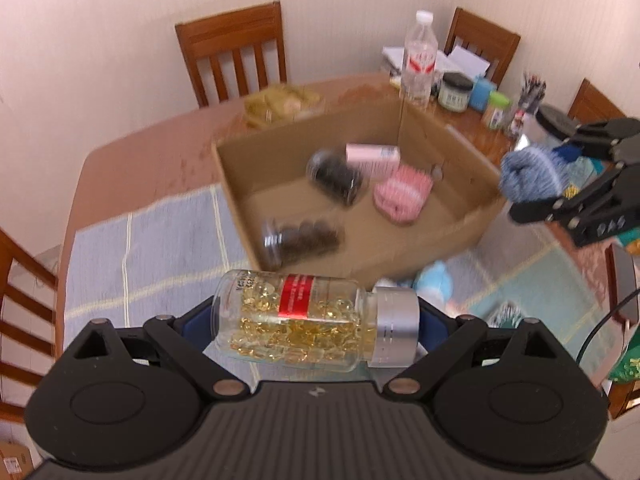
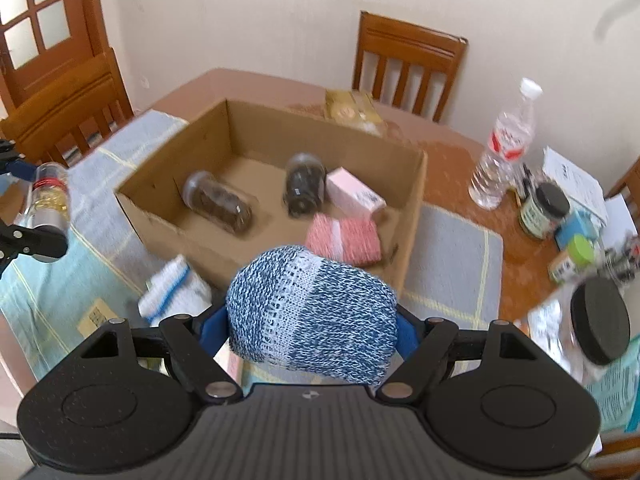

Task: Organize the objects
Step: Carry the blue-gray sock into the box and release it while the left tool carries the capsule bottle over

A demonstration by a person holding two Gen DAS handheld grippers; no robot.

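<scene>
My left gripper [image 1: 316, 320] is shut on a clear bottle of yellow capsules [image 1: 304, 320] with a red label and silver cap, held sideways above the near edge of the cardboard box [image 1: 236, 184]. My right gripper [image 2: 310, 328] is shut on a rolled blue-and-white knit sock [image 2: 316, 316], held over the box's near right corner [image 2: 404, 264]. The box holds two dark-filled jars [image 1: 302, 238] [image 1: 336, 176], a pink carton [image 1: 374, 156] and a pink knit roll [image 1: 402, 194]. The right gripper with the sock [image 1: 528, 176] also shows in the left wrist view.
A water bottle [image 2: 504, 152], a black-lidded jar [image 2: 542, 210], a green-lidded container [image 2: 572, 256] and papers crowd the table's right side. A white-and-blue roll [image 2: 172, 288] lies in front of the box. A yellow packet [image 2: 354, 112] lies behind it. Wooden chairs [image 1: 236, 52] surround the table.
</scene>
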